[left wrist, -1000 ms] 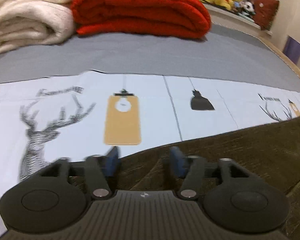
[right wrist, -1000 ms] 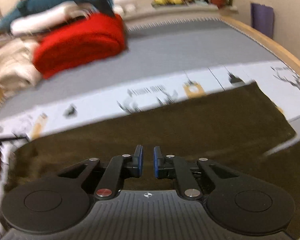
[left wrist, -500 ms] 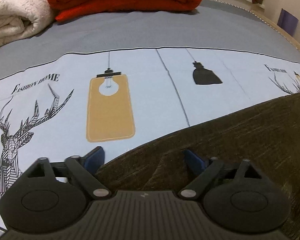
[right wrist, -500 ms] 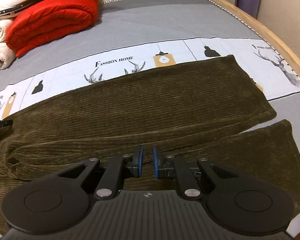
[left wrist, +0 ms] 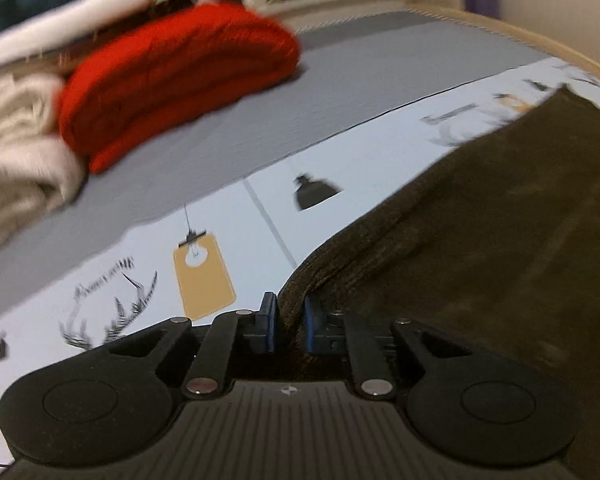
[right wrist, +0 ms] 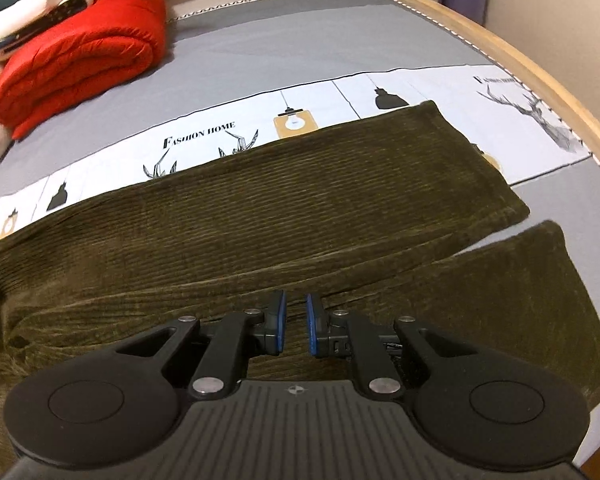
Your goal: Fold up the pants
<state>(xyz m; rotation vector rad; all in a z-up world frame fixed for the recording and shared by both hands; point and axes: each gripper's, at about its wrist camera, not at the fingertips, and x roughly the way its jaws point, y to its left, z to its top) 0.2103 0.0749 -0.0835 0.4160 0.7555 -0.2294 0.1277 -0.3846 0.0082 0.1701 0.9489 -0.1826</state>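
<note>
The left gripper has just closed its jaws on the pants' edge, lifting a ridge; the pants run lengthwise rightward from there across the bed. The right gripper, jaws nearly shut on nothing visible, hovers mid-leg.

bed: carries everything here
printed band: runs across the bed from side to side
pants: lie lengthwise along the printed band, hems toward the bed's right edge
far leg: rests partly on the band
near leg: just beside the far leg, nearer the camera
quilt: folded, toward the bed's far left corner, behind the band
blanket: folded, touching the quilt's left side
</note>
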